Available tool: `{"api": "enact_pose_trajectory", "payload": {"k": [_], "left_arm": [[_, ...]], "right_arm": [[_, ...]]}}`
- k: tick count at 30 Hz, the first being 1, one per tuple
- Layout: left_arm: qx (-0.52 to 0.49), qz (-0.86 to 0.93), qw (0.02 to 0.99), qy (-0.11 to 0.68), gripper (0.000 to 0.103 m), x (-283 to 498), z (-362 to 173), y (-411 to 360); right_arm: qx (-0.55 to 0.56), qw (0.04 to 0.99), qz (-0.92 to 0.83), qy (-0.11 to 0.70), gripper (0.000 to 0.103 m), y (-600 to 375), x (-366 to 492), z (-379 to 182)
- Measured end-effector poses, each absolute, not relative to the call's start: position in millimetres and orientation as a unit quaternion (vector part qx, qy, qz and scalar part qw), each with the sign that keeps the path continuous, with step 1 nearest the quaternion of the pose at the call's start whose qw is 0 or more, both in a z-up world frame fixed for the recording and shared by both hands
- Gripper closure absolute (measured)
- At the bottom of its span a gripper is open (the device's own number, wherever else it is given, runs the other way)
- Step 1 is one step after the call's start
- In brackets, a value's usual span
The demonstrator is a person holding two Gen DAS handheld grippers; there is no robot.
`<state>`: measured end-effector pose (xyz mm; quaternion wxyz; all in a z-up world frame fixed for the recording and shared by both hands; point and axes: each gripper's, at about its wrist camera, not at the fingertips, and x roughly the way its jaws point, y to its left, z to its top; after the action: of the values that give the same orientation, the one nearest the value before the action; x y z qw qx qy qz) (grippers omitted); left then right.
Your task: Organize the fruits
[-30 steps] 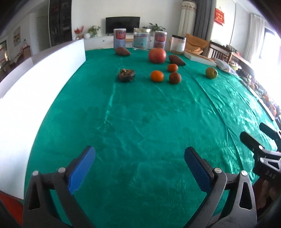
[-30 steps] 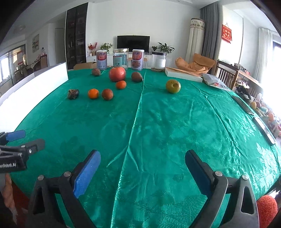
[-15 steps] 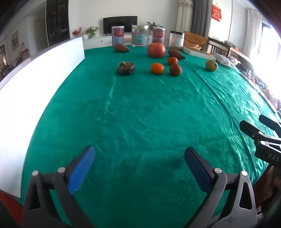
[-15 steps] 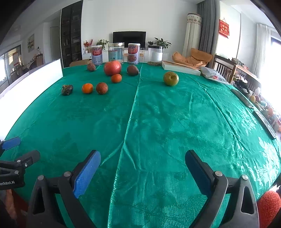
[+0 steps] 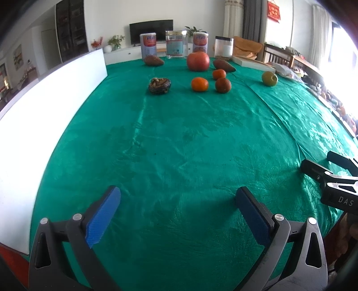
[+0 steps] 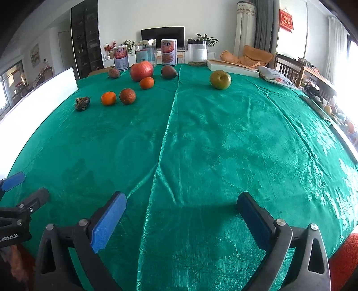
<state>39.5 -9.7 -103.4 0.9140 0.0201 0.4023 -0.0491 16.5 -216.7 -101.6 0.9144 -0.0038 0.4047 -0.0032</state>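
A green patterned tablecloth [image 6: 223, 145] covers the whole table, with a seam running up its middle, and a long white board [image 5: 33, 125] stands along its left edge. At the far end sit two printed cans [image 6: 120, 57] whose red labels carry writing too small to read, a clear jar with a blue label [image 6: 145, 52] between them, and a white-filled jar [image 6: 198, 52] to the right, beside a flat white box [image 6: 232, 67]. On the wall hangs a red banner [image 6: 286, 19] with yellow characters. The fruits lie well apart from both grippers, in the far half of the cloth: a large red fruit [image 6: 141, 70], a green apple [image 6: 220, 79] alone on the right, two dark brown fruits [image 6: 169, 71], two small oranges [image 6: 108, 98], a reddish-brown round fruit [image 6: 127, 96] just beside the nearer orange, and a dark wrinkled lump [image 6: 82, 103] furthest left. The left gripper [image 5: 177, 209] hovers over bare cloth, its blue pads spread wide with nothing between them; its body reads "enRobot.AI" in the right wrist view. The right gripper [image 6: 181, 216], marked "DAS" on its side, is opening, its fingers wide apart over the seam and empty.
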Motion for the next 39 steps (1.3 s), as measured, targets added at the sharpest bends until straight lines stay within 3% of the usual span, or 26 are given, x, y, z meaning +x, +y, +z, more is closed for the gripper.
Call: {"api": "enact_pose_trajectory", "payload": {"k": [22, 25, 28, 30, 32, 35, 39], "left_arm": [[0.025, -0.061, 0.904, 0.423, 0.001, 45, -102, -9], [0.012, -0.095, 0.888, 0.450, 0.001, 65, -88, -2], [0.002, -0.115, 0.897, 0.427, 0.001, 101, -58, 10], [0.027, -0.116, 0.901, 0.418, 0.001, 136, -45, 13], [0.031, -0.123, 0.897, 0.422, 0.002, 172, -47, 18], [0.022, -0.125, 0.894, 0.429, 0.005, 213, -61, 23], [0.049, -0.135, 0.890, 0.433, 0.024, 235, -75, 18]], "right_arm": [[-0.003, 0.913, -0.008, 0.408, 0.000, -216, 16, -101], [-0.004, 0.898, 0.010, 0.439, 0.000, -217, 26, -97], [0.015, 0.903, 0.053, 0.427, 0.001, -220, 51, -78], [0.015, 0.906, 0.082, 0.414, 0.005, -216, 74, -63], [0.022, 0.901, 0.127, 0.415, 0.023, -211, 109, -53], [0.020, 0.881, 0.175, 0.439, 0.034, -201, 160, -55], [-0.005, 0.854, 0.232, 0.466, 0.047, -182, 195, -71]]}}
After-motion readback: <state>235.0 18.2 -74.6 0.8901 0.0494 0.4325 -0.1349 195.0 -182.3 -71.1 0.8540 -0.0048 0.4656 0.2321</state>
